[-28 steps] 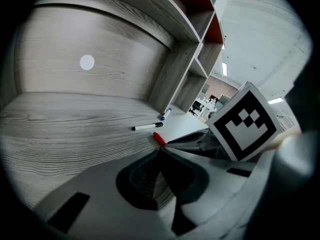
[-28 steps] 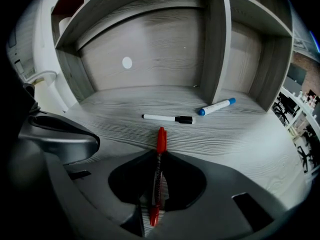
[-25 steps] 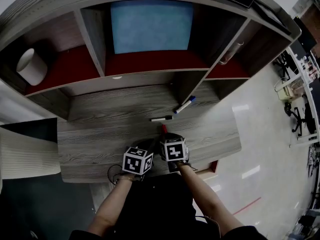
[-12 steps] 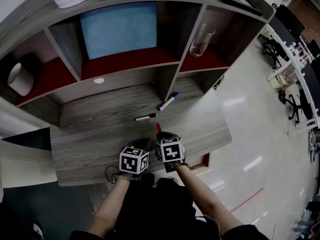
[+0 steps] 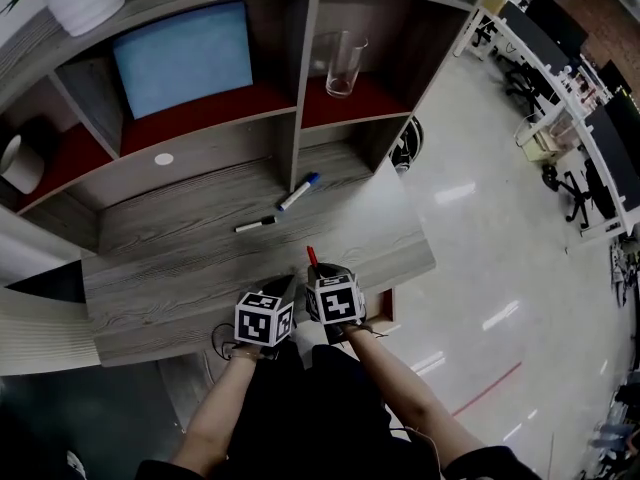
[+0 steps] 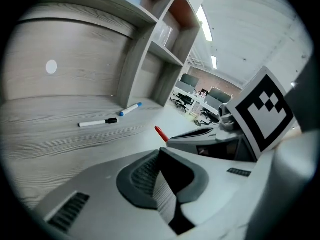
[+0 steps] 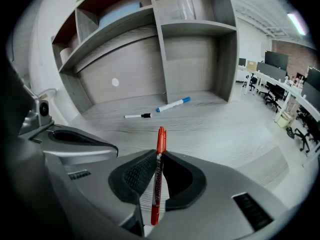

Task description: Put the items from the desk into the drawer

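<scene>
At six o'clock over the table [image 5: 170, 273], red marker [image 7: 160, 136]: pinched in our right hand-held gripper [image 7: 158, 158], jaws nearly together. Left hand-held gripper [image 6: 159, 155] closed, empty. We should grip firmly and carry it level to the drawer. At twelve o'clock lie black marker [image 5: 255, 225], blue marker [image 5: 298, 191].

Left tongs [image 6: 160, 154], right tongs [image 7: 159, 156]: grey shells, dark ribbed pads [image 7: 138, 176], black-white marker cubes [image 5: 265, 320]; dark clothing.
</scene>
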`<action>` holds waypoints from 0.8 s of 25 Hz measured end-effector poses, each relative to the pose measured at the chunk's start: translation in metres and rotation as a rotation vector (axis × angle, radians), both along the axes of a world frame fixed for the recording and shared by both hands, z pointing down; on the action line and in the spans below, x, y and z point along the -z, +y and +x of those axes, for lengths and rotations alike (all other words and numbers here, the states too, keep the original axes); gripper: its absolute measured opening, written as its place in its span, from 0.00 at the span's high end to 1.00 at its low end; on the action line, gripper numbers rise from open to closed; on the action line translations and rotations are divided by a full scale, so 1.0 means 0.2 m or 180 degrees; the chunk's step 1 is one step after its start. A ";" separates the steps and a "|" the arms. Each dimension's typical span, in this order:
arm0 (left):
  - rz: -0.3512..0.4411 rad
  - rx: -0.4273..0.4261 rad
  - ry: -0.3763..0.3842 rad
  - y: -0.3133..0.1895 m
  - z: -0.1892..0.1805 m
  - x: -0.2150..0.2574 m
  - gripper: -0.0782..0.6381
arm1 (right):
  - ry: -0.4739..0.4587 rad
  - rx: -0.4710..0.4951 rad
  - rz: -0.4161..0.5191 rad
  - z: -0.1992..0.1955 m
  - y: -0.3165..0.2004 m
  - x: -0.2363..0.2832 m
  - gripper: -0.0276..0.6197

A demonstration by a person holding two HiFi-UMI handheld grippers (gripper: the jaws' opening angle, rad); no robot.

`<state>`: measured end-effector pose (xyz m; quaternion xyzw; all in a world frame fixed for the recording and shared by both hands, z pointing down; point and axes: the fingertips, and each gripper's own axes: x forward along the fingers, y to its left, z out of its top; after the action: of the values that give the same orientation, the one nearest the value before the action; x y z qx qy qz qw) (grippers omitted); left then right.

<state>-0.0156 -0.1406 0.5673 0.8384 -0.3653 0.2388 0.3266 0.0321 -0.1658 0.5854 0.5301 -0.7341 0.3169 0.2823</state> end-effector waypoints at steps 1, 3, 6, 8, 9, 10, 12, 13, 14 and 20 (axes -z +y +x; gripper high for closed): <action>0.0003 -0.0014 0.0003 0.01 0.03 0.00 0.87 | 0.0000 -0.0011 -0.0002 0.03 0.02 0.00 0.86; 0.0007 -0.0041 0.0009 0.04 0.09 0.01 0.87 | -0.0003 -0.0035 -0.0002 0.08 0.05 0.01 0.86; 0.0009 -0.0088 0.0005 0.11 0.18 0.01 0.87 | 0.0001 -0.0060 0.0017 0.16 0.11 0.00 0.86; 0.0012 -0.0116 0.0003 0.15 0.24 0.01 0.87 | 0.0000 -0.0078 0.0026 0.23 0.16 -0.01 0.86; 0.0017 -0.0124 0.0002 0.16 0.27 0.01 0.87 | -0.0004 -0.0089 0.0008 0.26 0.18 -0.01 0.86; 0.0022 -0.0130 -0.0001 0.18 0.30 0.01 0.87 | -0.0010 -0.0100 -0.0009 0.29 0.20 -0.01 0.86; 0.0031 -0.0142 -0.0016 0.21 0.36 0.01 0.87 | -0.0020 -0.0119 -0.0025 0.35 0.24 -0.01 0.86; 0.0032 -0.0146 -0.0026 0.23 0.38 0.01 0.87 | -0.0025 -0.0128 -0.0028 0.37 0.26 -0.02 0.86; 0.0030 -0.0148 -0.0035 0.25 0.40 0.01 0.87 | -0.0033 -0.0135 -0.0029 0.40 0.28 -0.02 0.86; 0.0021 -0.0141 -0.0098 0.38 0.52 -0.01 0.87 | -0.0098 -0.0171 -0.0052 0.53 0.41 -0.04 0.86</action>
<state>0.0886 -0.0640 0.5695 0.8436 -0.3524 0.2577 0.3128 0.1385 -0.0830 0.5937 0.5423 -0.7213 0.3384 0.2667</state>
